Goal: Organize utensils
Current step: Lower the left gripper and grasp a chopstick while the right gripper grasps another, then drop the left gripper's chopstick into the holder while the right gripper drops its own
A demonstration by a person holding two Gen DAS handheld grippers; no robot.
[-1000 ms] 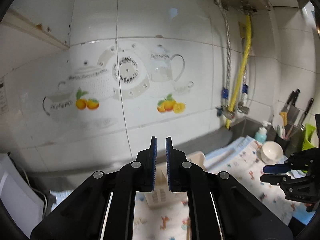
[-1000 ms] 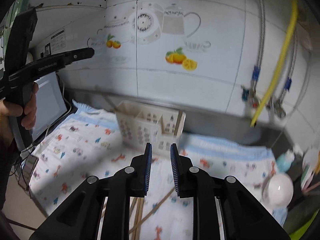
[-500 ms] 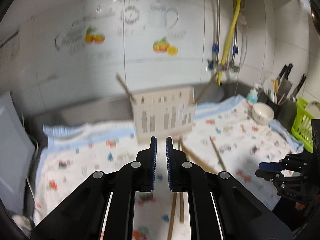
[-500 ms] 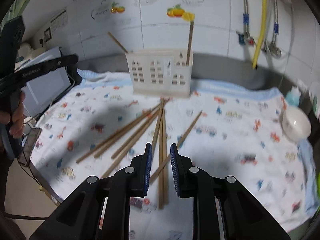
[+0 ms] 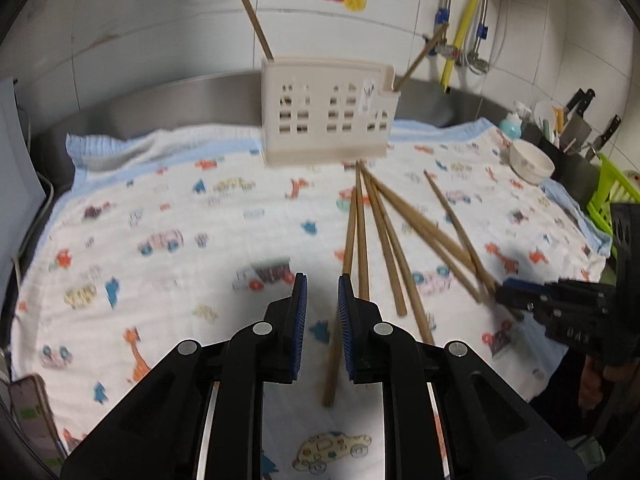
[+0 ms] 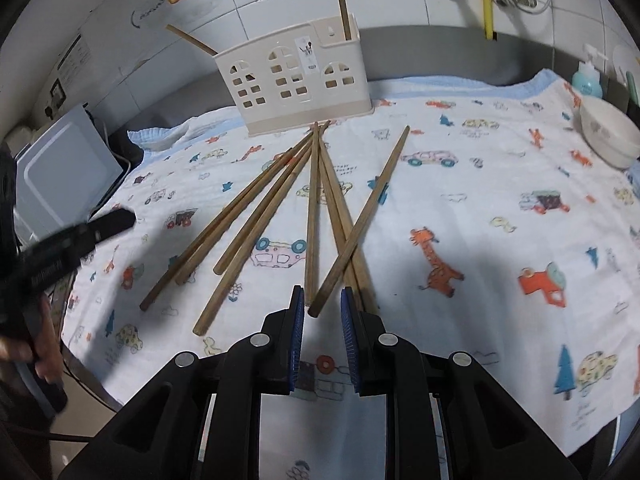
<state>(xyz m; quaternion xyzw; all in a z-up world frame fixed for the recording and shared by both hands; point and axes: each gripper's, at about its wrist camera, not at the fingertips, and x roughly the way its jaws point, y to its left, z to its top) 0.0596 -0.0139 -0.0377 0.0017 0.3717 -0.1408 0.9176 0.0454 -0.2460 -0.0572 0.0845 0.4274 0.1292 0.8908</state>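
Left gripper [image 5: 322,280]: matte black plastic body, two flat fingers [image 5: 299,312] faced with blue ribbed pads. Round silver screw heads on the finger linkages, two per side. Polished metal rails run underneath and reflect the light. Right gripper [image 6: 322,294]: same build, black shell, blue ribbed pads, silver screws, shiny rails. Seen from the other camera, the right unit's side carries embossed lettering, blurred and unreadable; the left unit's side has pale printed text, also illegible. Bare skin of the left hand [image 6: 38,350] wraps its black handle, no sleeve visible.
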